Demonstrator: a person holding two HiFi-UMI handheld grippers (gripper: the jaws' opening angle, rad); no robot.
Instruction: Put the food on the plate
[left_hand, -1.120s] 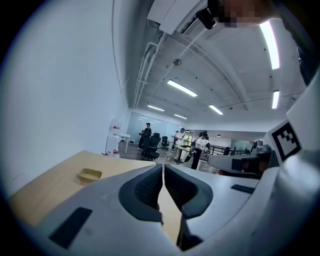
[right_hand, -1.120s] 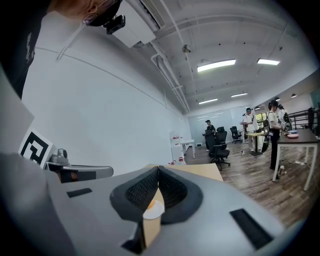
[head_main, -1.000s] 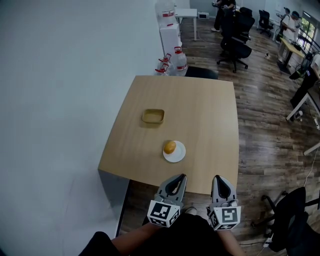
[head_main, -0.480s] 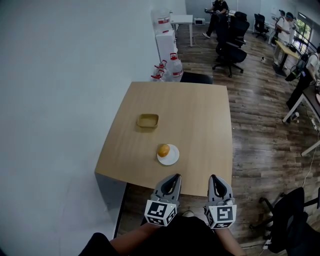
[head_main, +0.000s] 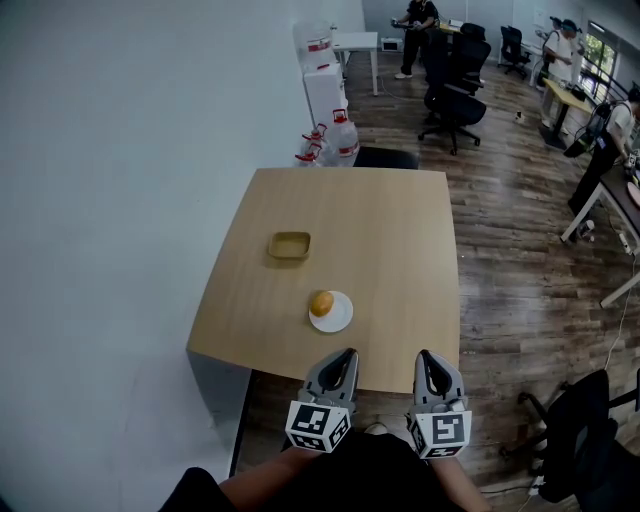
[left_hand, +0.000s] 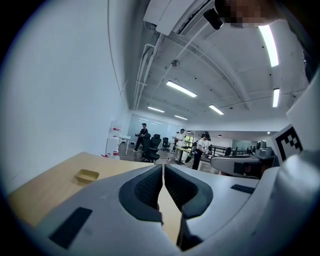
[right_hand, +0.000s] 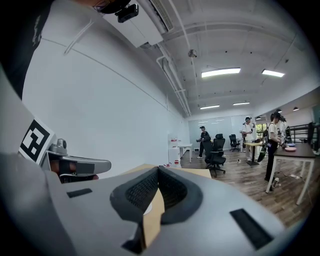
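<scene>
Food: the round orange piece (head_main: 321, 303) is sitting on the left part of the white plate (head_main: 338, 318), near the table (head_main: 400, 230) front edge.
Left tongs (head_main: 346, 355): clenched, empty, hovering nearer; food lying ahead, slightly left.
Right tongs (head_main: 427, 356): clenched, empty, hovering farther off.

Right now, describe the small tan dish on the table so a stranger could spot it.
Find the light wooden table beside the white wall. Toward the wall, beyond the round white plate, sits the tan dish. It is squarish and empty; the plate carries a round orange-yellow food.
</scene>
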